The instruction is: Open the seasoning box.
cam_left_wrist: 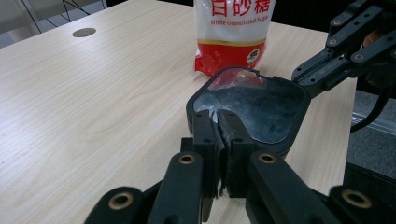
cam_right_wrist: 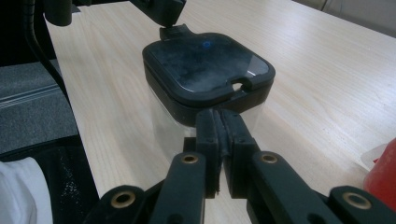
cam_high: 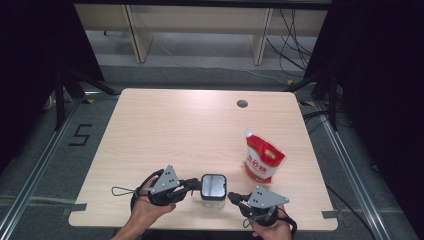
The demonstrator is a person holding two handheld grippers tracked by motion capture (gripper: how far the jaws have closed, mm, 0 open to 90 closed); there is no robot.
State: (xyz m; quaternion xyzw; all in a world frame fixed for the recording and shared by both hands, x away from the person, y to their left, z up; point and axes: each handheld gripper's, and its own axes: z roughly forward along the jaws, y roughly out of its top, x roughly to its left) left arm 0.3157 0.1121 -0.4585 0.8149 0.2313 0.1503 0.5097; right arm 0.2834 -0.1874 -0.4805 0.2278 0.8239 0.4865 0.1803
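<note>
A clear square container (cam_high: 213, 190) with a black lid (cam_right_wrist: 201, 65) stands near the table's front edge. My left gripper (cam_high: 196, 186) comes at it from the left and is shut on a small tab at the lid's edge; the left gripper view has the jaws pressed together on that tab (cam_left_wrist: 223, 121). From the right, my right gripper (cam_high: 232, 196) is shut with its tips against the lid's rim (cam_right_wrist: 222, 116), beside a small notch. Whether it pinches the rim I cannot tell. A red and white sugar bag (cam_high: 263, 160) stands behind the container, to the right.
The wooden table (cam_high: 175, 130) has a round cable hole (cam_high: 242, 104) at the back right. Beyond its far edge are the floor, wooden furniture legs and cables. A person's hands hold both grippers at the front edge.
</note>
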